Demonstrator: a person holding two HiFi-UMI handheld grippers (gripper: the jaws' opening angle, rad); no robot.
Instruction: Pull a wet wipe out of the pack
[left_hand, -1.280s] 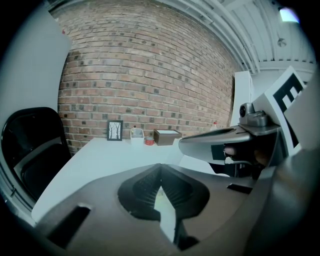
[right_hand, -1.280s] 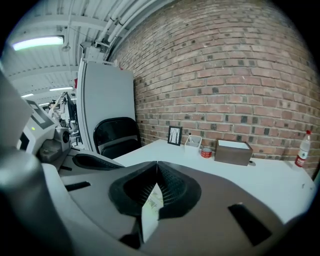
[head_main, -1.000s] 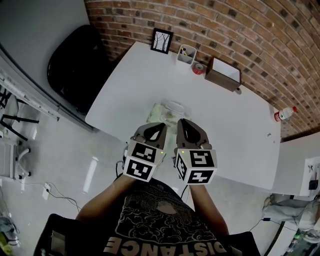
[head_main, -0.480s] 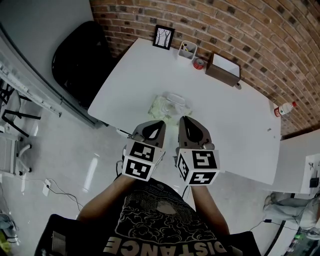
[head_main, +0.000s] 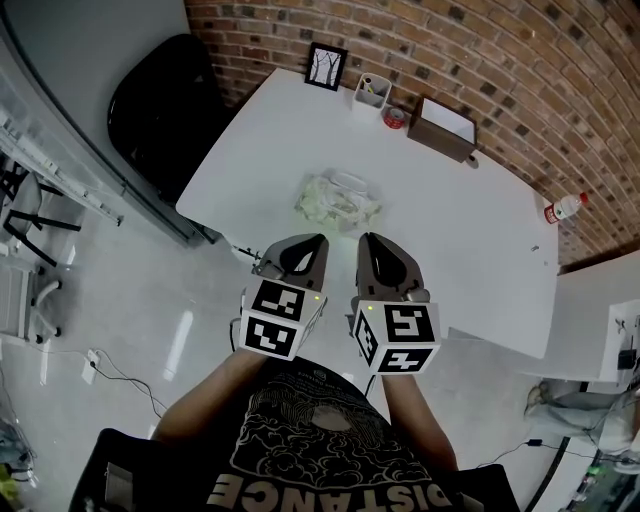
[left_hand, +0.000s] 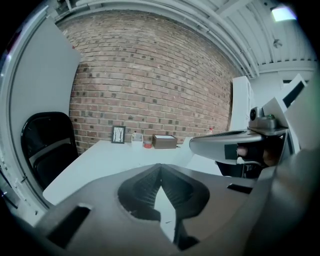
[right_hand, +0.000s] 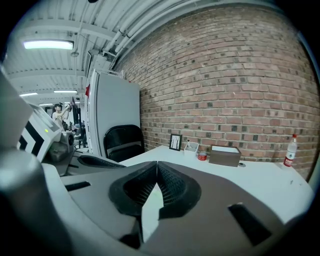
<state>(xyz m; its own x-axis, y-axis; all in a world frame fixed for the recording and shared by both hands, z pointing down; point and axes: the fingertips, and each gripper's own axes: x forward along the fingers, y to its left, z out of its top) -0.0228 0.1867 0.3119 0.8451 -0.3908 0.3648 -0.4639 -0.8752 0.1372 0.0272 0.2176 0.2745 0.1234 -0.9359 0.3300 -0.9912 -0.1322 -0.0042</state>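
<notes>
The wet wipe pack (head_main: 338, 200), pale green and crinkled with a white lid, lies on the white table (head_main: 470, 250) near its front edge. Both grippers hang side by side in front of the table, short of the pack and apart from it. The left gripper (head_main: 319, 240) is shut, its jaw tips touching with nothing between them (left_hand: 160, 167). Just right of it, the right gripper (head_main: 364, 240) is also shut and empty (right_hand: 156, 165). Neither gripper view shows the pack; the gripper bodies hide the near table.
Along the table's far edge by the brick wall stand a small picture frame (head_main: 326, 66), a white cup (head_main: 369, 92), a red roll (head_main: 394, 116) and a brown box (head_main: 441, 130). A bottle (head_main: 562, 208) stands at the right; a black chair (head_main: 160, 105) at the left.
Both grippers, still shut, now sit farther back from the pack, off the table's front edge. The pack lies where it was on the table.
</notes>
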